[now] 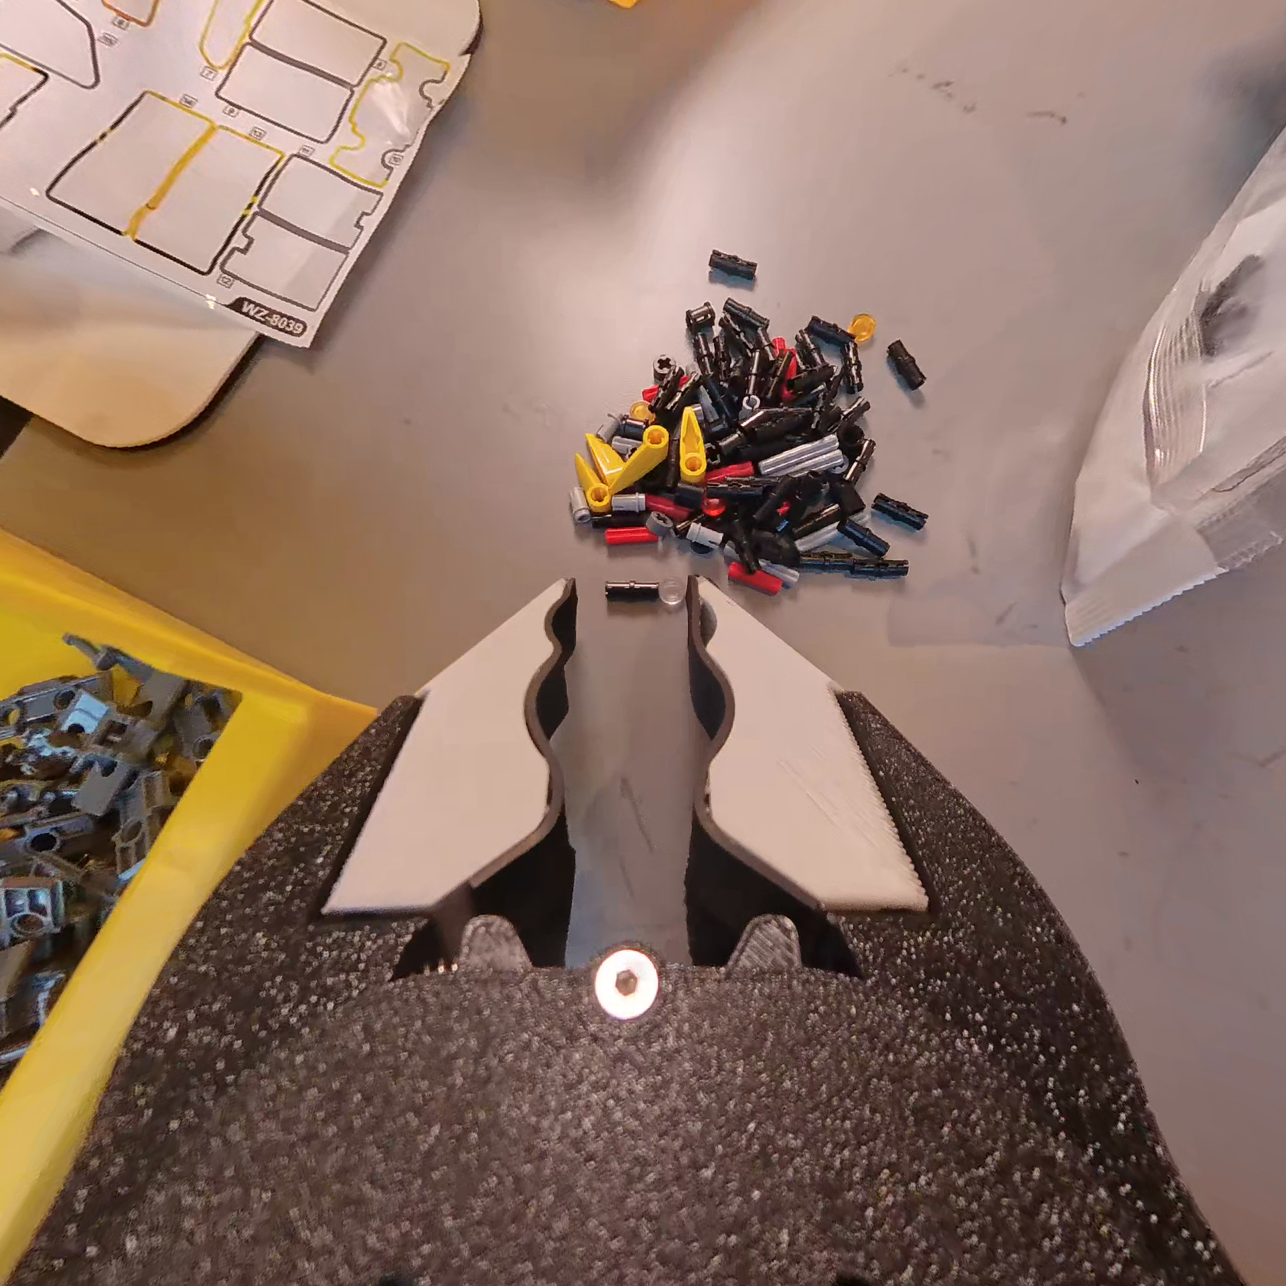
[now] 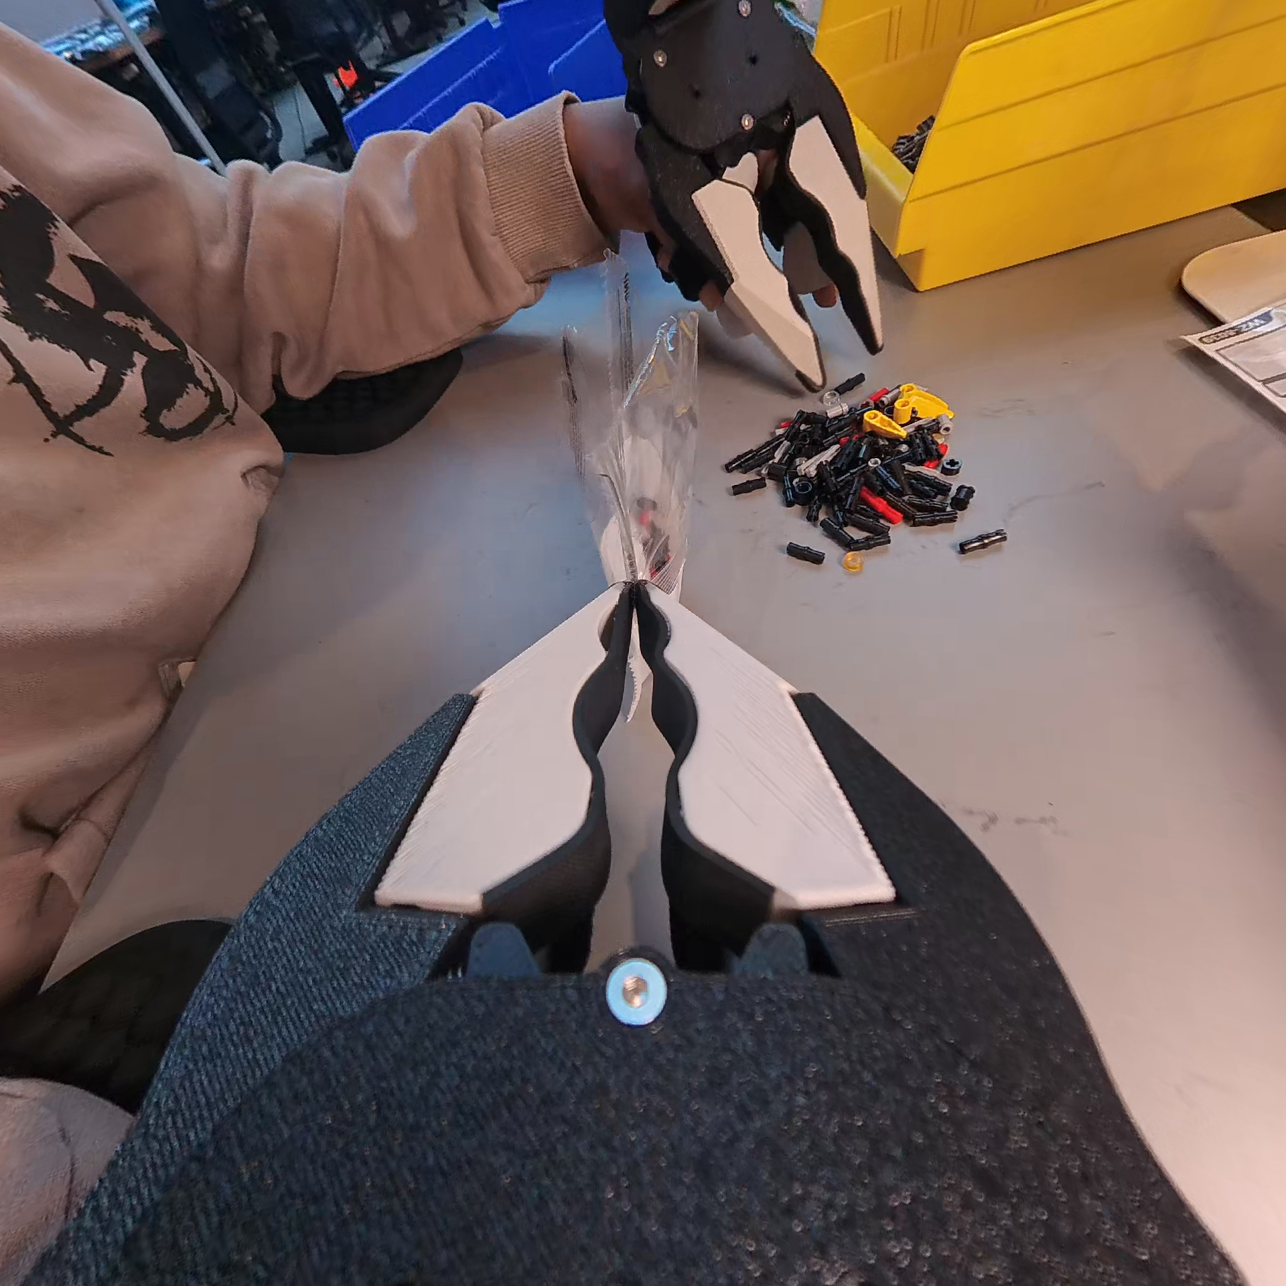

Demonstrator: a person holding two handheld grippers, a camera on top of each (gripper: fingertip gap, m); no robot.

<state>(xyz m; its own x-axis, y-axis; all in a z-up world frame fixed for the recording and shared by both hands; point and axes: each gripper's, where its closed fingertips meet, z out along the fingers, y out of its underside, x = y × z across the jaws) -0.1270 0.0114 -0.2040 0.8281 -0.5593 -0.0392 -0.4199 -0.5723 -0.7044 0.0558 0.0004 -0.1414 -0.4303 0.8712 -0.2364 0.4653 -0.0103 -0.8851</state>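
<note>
We note the left hand-held gripper [image 1: 632, 581] spread apart; a black pin [image 1: 631, 591] lies crosswise between its tips. The right hand-held gripper [image 2: 633, 591] pinches a clear bag [image 2: 644, 445], farther from the pile [image 2: 873, 466].

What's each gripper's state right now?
Left gripper: jaws open, empty, over a loose black plastic pin.
Right gripper: jaws shut on the clear crinkled plastic bag.

Grey table [image 1: 905, 905] — small-parts pile [image 1: 751, 445], yellow bin [image 1: 229, 786], sticker sheet [image 1: 209, 139].
</note>
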